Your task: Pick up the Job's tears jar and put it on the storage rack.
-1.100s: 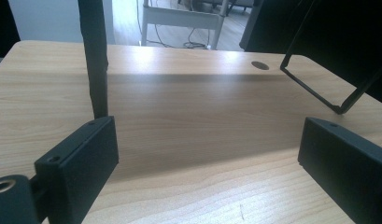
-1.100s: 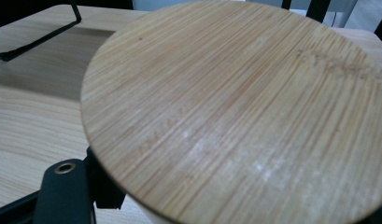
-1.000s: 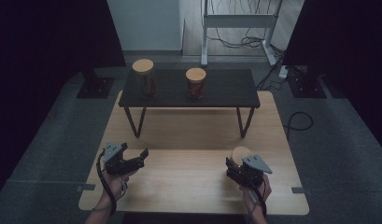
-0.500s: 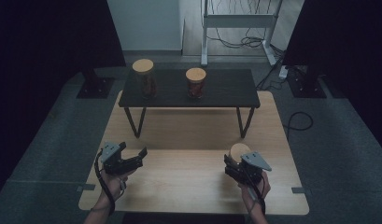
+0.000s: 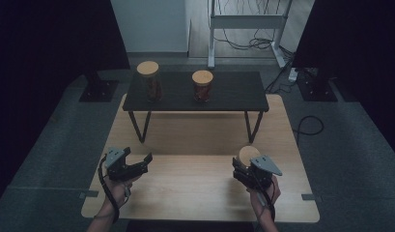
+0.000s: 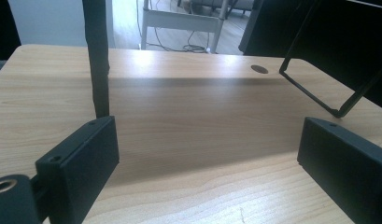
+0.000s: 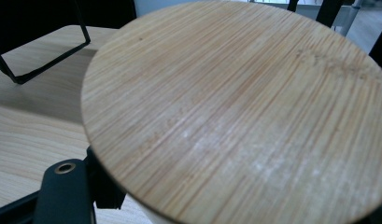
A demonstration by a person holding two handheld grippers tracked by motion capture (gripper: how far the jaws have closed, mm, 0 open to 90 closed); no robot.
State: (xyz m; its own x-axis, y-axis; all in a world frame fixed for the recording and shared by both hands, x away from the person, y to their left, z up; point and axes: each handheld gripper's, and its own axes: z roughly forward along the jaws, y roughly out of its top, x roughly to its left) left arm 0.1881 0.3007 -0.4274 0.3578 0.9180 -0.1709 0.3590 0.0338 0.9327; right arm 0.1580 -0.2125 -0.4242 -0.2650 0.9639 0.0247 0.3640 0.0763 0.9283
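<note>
A jar with a round bamboo lid stands on the wooden table at the near right, and my right gripper is shut on it from the near side. In the right gripper view the lid hides most of the jaws; one black jaw shows under its lower left edge, against the jar wall. My left gripper hovers at the near left, open. Between its two wide-apart jaws my left gripper has just bare wood.
A low black table stands across the far half of the wooden table, carrying two more bamboo-lidded jars. Its thin black legs rise ahead of the left gripper. Cables and a white stand frame lie on the floor beyond.
</note>
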